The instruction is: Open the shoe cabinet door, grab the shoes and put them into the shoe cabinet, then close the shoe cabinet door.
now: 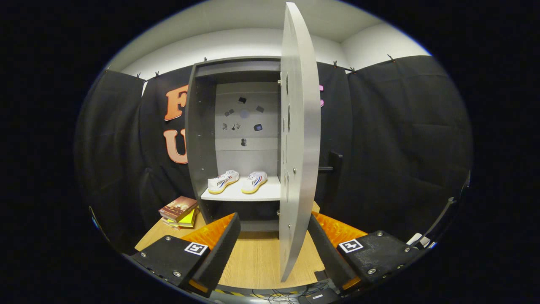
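— Where do we have the shoes?

— We see both shoes (237, 181) side by side on the shelf (270, 195) inside the shoe cabinet (201, 139), toes toward its left wall. The cabinet door (298, 139) stands swung out, edge-on, its lower end between our fingers.

— And our gripper (273, 247)?

— Spread wide, holding nothing; neither finger presses the door. The cabinet stands at the desk's (257, 261) far edge, a stack of books (179, 211) at the far left corner.

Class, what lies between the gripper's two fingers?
In the gripper view, the open cabinet door's edge stands between the open gripper's fingers, untouched.
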A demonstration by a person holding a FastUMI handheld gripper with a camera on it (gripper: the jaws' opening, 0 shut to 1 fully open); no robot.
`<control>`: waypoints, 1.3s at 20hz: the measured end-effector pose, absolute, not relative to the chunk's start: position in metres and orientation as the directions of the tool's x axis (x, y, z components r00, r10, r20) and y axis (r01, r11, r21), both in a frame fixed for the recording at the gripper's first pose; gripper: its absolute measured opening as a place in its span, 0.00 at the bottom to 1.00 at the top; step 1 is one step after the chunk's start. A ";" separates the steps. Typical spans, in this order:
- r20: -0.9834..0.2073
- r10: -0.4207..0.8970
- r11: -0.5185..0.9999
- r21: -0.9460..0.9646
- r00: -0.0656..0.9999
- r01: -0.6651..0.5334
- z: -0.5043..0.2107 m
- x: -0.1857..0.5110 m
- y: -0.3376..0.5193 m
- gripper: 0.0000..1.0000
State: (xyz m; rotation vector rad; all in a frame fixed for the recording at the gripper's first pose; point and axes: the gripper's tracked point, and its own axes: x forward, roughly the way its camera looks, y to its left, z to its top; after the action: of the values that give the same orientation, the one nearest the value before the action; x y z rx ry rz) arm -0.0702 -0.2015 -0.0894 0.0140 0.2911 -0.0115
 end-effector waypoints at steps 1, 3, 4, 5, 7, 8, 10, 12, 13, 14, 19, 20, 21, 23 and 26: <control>-0.287 0.002 1.000 0.012 0.958 0.001 -0.089 -0.069 -0.193 0.97; -0.284 0.030 0.999 0.020 0.958 -0.026 -0.089 -0.066 -0.173 0.97; -0.281 0.046 0.999 0.027 0.959 -0.040 -0.088 -0.063 -0.163 0.97; -0.277 0.058 0.998 0.036 0.959 -0.050 -0.088 -0.060 -0.153 0.97; -0.272 0.074 0.996 0.058 0.960 -0.061 -0.089 -0.053 -0.136 0.97; -0.269 0.081 0.996 0.068 0.960 -0.064 -0.087 -0.049 -0.128 0.97; -0.263 0.089 0.994 0.078 0.961 -0.071 -0.085 -0.049 -0.110 0.97; -0.260 0.106 0.993 0.077 0.960 -0.089 -0.083 -0.039 -0.088 0.97; -0.255 0.112 0.993 0.070 0.960 -0.097 -0.084 -0.035 -0.077 0.97; -0.254 0.109 0.994 0.054 0.961 -0.099 -0.086 -0.030 -0.068 0.97; -0.241 0.164 0.986 0.039 0.956 -0.160 -0.086 -0.001 0.005 0.94; -0.243 0.186 0.983 0.051 0.952 -0.179 -0.088 0.009 0.025 0.95; -0.244 0.192 0.981 0.048 0.951 -0.185 -0.091 0.021 0.037 0.96; -0.251 0.157 0.987 0.028 0.955 -0.155 -0.101 0.047 0.051 0.97; -0.229 0.128 0.992 0.026 0.965 -0.125 -0.100 0.079 0.074 0.96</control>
State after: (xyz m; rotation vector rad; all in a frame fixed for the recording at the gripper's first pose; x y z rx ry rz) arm 0.0792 0.0738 -0.0998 0.0117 0.2321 0.1277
